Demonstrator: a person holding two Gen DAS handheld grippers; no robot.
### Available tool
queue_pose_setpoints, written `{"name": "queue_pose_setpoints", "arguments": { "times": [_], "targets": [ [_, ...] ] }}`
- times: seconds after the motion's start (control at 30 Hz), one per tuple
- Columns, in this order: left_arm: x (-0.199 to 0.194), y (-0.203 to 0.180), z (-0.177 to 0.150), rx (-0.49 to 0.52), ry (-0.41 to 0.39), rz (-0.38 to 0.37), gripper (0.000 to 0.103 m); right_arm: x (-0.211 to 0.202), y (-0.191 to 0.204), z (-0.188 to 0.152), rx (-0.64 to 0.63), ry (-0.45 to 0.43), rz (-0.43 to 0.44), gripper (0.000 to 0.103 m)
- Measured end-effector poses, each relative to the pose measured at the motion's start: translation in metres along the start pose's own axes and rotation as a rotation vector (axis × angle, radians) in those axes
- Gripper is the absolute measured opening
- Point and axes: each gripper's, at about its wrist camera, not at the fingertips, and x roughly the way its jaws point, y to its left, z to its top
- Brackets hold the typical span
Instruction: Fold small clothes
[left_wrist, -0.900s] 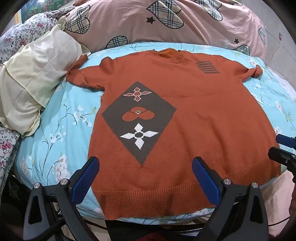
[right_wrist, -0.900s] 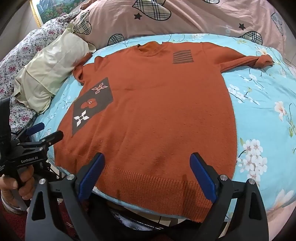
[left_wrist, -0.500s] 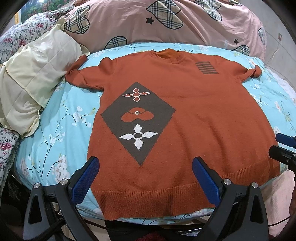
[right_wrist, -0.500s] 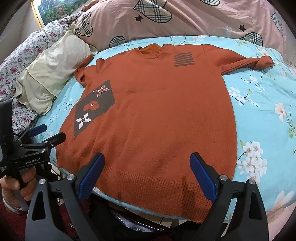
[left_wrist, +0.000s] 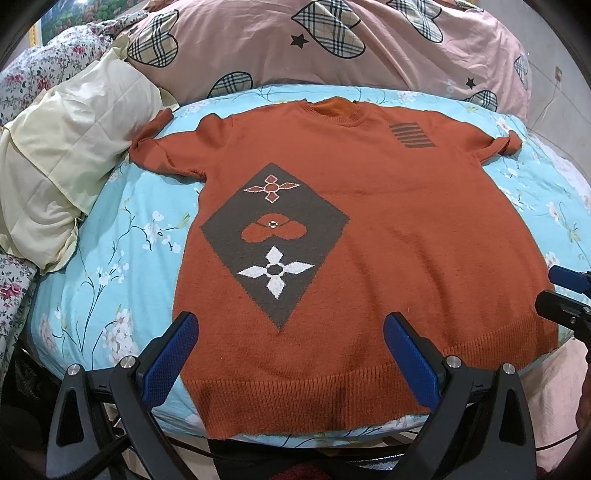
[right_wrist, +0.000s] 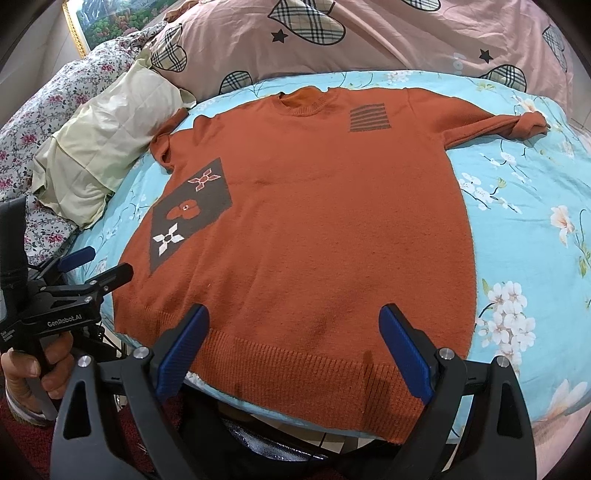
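An orange knit sweater (left_wrist: 388, 229) lies flat and face up on the blue floral bed (left_wrist: 122, 258), hem toward me, with a dark diamond motif (left_wrist: 275, 236) and a striped patch near the shoulder. It also shows in the right wrist view (right_wrist: 325, 229). My left gripper (left_wrist: 291, 347) is open and empty, hovering over the hem at its left part. My right gripper (right_wrist: 293, 339) is open and empty over the hem's right part. Both sleeves are spread sideways, the right one rolled at its cuff (right_wrist: 532, 123).
A cream pillow (left_wrist: 59, 155) lies at the left, touching the left sleeve. A pink quilt with plaid hearts (left_wrist: 332, 44) is piled behind the sweater. The bed's front edge (right_wrist: 498, 413) runs just under the hem. A hand holds the left gripper's handle (right_wrist: 22, 373).
Both grippers have drifted slightly forward and upward over the hem; the sweater has not moved and both jaws stay open.
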Motion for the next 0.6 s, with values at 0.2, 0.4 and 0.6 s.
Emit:
{"name": "queue_pose_setpoints", "arguments": {
  "times": [0.2, 0.4, 0.6],
  "targets": [
    [0.0, 0.0002, -0.0004, -0.001, 0.001, -0.01, 0.101, 0.0006, 0.0005, -0.0004, -0.001, 0.006, -0.004, 0.093],
    [-0.0002, 0.0006, 0.0006, 0.004, 0.0, -0.012, 0.101, 0.001, 0.0004, 0.0, -0.003, 0.016, -0.009, 0.093],
    [0.0013, 0.0014, 0.0015, -0.004, 0.012, -0.031, 0.101, 0.0018, 0.0011, 0.0002, 0.0, 0.018, -0.008, 0.093]
  ]
}}
